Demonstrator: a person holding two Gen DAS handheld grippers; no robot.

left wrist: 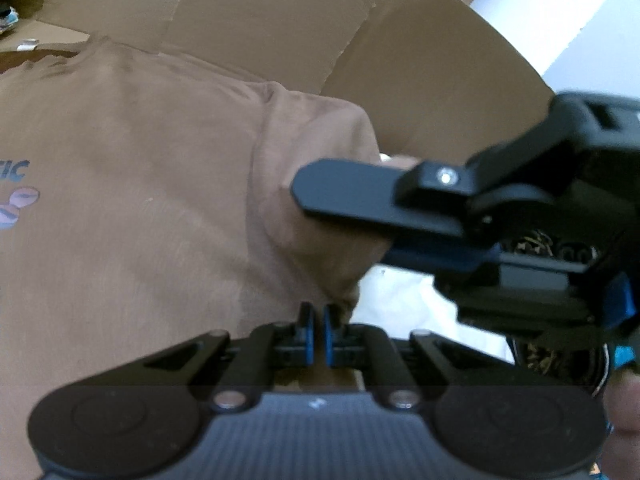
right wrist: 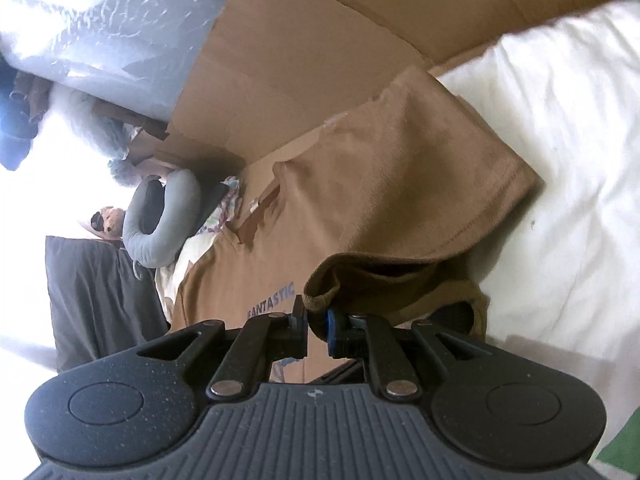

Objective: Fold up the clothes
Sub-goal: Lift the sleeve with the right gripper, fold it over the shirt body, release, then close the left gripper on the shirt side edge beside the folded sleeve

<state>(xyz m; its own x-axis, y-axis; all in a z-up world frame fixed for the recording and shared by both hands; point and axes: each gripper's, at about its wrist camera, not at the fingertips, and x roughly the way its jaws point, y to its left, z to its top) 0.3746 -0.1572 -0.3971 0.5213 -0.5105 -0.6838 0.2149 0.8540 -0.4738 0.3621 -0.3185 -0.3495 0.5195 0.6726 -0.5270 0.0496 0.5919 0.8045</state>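
Note:
A brown T-shirt (left wrist: pixel 140 208) with a blue print lies face up on cardboard. In the left wrist view my left gripper (left wrist: pixel 317 322) is shut at the shirt's near edge, where a wrinkled point of fabric is drawn up into its pads. My right gripper (left wrist: pixel 340 224) comes in from the right with the sleeve between its fingers. In the right wrist view the brown T-shirt (right wrist: pixel 360 184) has its sleeve folded over towards the chest. The thick sleeve hem (right wrist: pixel 320 300) sits pinched between the pads of my right gripper (right wrist: pixel 317 320), above the print "FANTASTIC".
A flattened cardboard sheet (right wrist: pixel 288 48) lies under the shirt. White bedding (right wrist: pixel 568 152) spreads to the right. A grey neck pillow (right wrist: pixel 160 220), a dark cushion (right wrist: pixel 96 296) and a plastic-wrapped bundle (right wrist: pixel 100 28) sit at the left. A person's thumb (left wrist: pixel 624 412) shows at the lower right.

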